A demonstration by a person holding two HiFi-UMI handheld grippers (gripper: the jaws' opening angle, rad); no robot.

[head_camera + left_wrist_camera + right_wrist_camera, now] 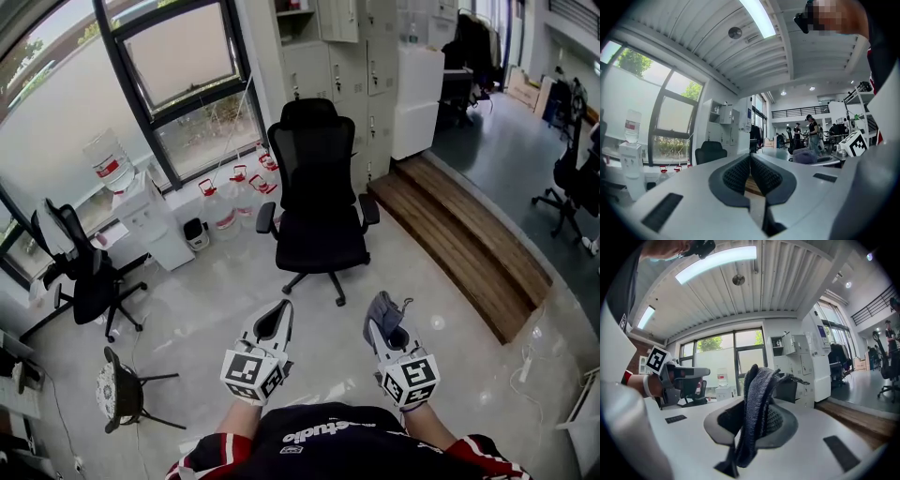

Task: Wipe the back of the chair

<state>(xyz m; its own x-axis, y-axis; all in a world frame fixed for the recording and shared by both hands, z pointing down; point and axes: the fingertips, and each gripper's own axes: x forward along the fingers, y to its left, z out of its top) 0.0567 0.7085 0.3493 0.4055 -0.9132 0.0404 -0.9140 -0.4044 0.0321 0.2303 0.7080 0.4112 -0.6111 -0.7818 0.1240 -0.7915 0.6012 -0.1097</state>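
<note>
A black mesh office chair (319,202) with a headrest stands ahead of me, its seat facing me and its back turned away towards the lockers. My right gripper (384,314) is shut on a dark grey cloth (383,308) that sticks up between its jaws; the cloth (757,411) fills the middle of the right gripper view. My left gripper (278,319) is held beside it, jaws pressed together with nothing between them (750,176). Both grippers hover over the floor, well short of the chair (710,152).
A wooden step (459,244) runs along the right. White lockers (361,75) stand behind the chair. A water dispenser (141,202) and several jugs (234,197) sit by the window. Another black chair (80,267) and a stool (122,394) are at the left.
</note>
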